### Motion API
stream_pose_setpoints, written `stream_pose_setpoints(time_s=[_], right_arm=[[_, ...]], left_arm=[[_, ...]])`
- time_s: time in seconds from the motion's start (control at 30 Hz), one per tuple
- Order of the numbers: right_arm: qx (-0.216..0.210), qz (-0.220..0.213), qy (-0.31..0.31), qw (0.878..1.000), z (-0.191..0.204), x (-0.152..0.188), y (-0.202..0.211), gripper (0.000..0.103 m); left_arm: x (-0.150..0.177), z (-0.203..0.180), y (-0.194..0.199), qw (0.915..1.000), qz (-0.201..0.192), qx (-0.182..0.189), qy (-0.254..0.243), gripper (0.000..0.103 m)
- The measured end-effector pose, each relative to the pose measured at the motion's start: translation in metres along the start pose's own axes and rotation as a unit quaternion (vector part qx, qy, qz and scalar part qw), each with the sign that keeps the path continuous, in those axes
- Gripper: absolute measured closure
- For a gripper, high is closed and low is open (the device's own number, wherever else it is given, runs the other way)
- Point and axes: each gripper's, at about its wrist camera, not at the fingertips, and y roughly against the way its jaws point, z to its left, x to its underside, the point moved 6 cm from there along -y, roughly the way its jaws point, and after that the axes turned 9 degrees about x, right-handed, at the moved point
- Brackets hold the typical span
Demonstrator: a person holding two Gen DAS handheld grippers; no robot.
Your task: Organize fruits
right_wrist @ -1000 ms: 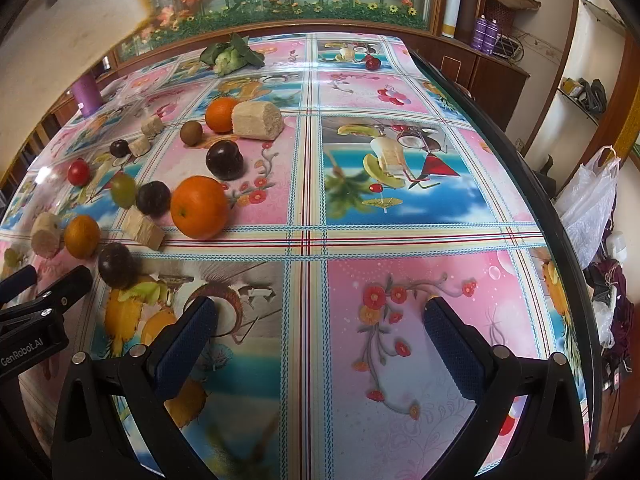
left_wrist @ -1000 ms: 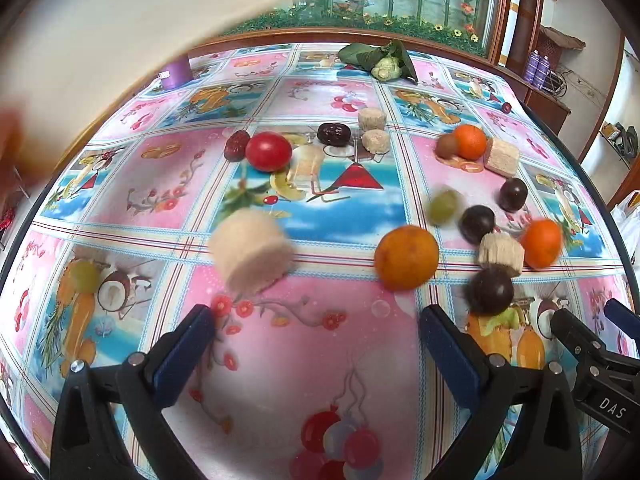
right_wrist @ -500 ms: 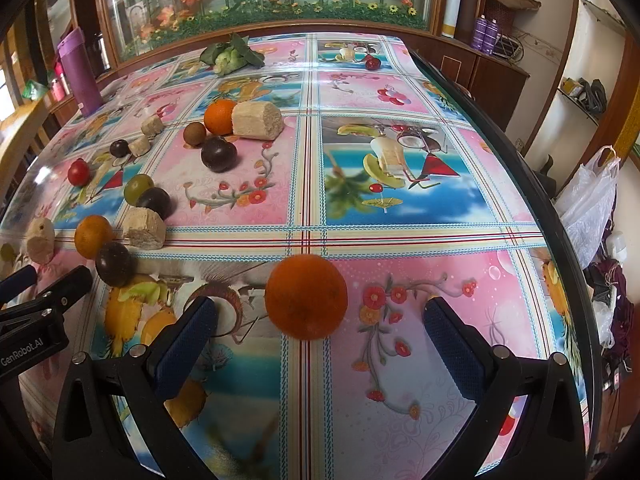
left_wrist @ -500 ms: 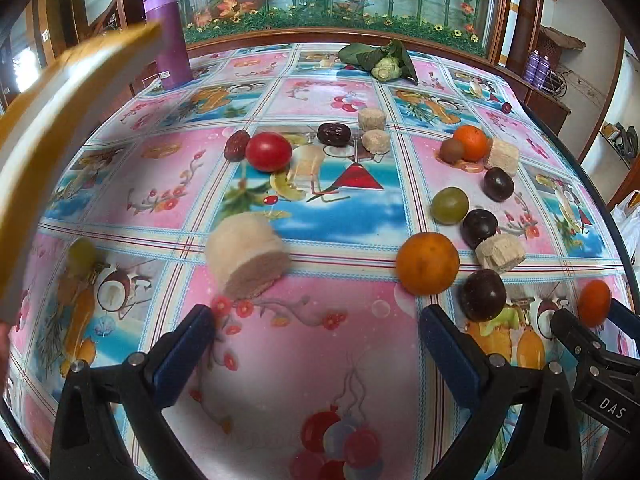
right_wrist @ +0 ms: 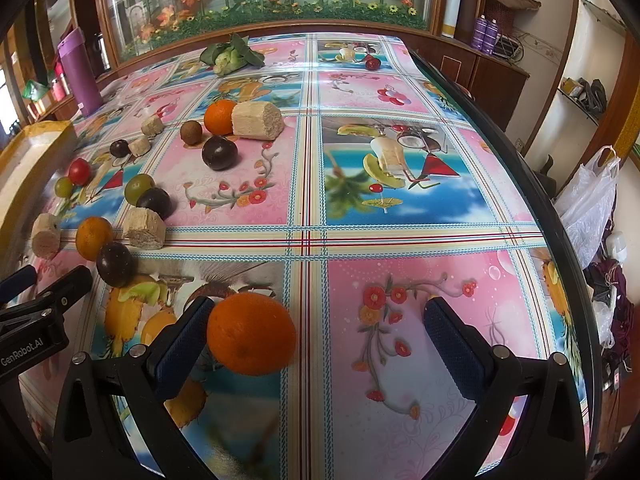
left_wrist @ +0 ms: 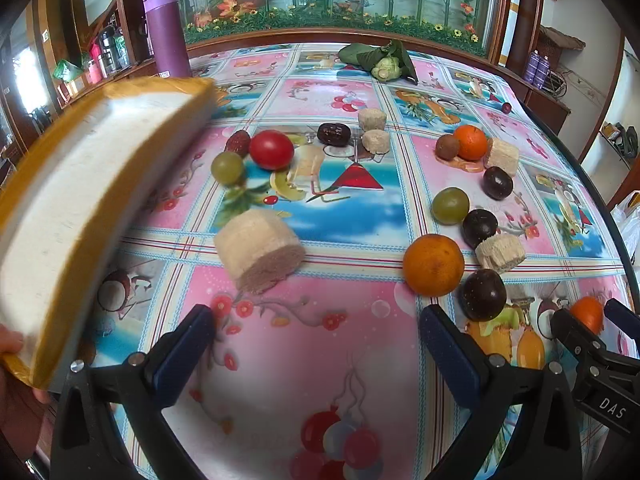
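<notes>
Holding both tools low over the surface [right_wrist: 400, 208], I have each one spread wide with nothing clamped. My right hand-held gripper [right_wrist: 316, 336] has its jaws apart; a loose orange [right_wrist: 251, 334] sits between them, close against the left pad, and I cannot tell whether it touches that pad. My left hand-held gripper [left_wrist: 316, 344] is likewise apart, over bare patterned cloth.

Fruit layout, left wrist view:
- A pale cut cylinder piece [left_wrist: 260, 255] lies just beyond the left tool, near centre.
- A second orange [left_wrist: 433, 265] lies to the right, with a dark round fruit [left_wrist: 483, 295] just beside it on the near side.
- A green grape [left_wrist: 451, 205] and another dark fruit [left_wrist: 480, 227] lie farther back on the right.
- A red tomato [left_wrist: 271, 149] lies at centre far, with a second green grape [left_wrist: 227, 167] to its left.

A white tray with a yellow rim [left_wrist: 80, 208] is tilted at the left edge, held at its near corner by fingers [left_wrist: 10, 346]. A purple bottle [left_wrist: 167, 32] stands at far left. A leafy vegetable [left_wrist: 384, 62] lies at the far end.
</notes>
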Motion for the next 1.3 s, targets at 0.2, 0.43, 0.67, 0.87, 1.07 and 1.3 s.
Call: stream_pose_setpoints(time_s=[0.2,0.43,0.67,0.87,1.07,1.3], right_arm=[[0.000,0.000,0.000,1.000,0.000,0.001,0.000,0.000],[0.000,0.000,0.000,1.000,0.000,0.001,0.000,0.000],[0.000,0.000,0.000,1.000,0.000,0.001,-0.001,0.000],[0.003,0.001,-0.003,1.000,0.000,0.001,-0.003,0.000],[-0.003,0.001,0.034,0.999,0.008,0.003,0.006,0.000],[0.012,-0.039,0.027,0.999,0.009,-0.013,0.057,0.000]], left_arm=[[0.000,0.000,0.000,1.0000,0.000,0.000,0.000,0.000],[0.000,0.000,0.000,1.0000,-0.001,0.000,0.001,0.000],[0.000,0.001,0.000,1.0000,-0.001,0.000,0.001,0.000],[0.000,0.003,0.001,1.0000,-0.001,-0.001,0.003,0.000],[-0.007,0.009,0.022,0.9987,-0.029,0.035,0.022,0.000],[-0.023,0.017,0.069,0.9966,-0.062,0.053,0.003,0.000]])
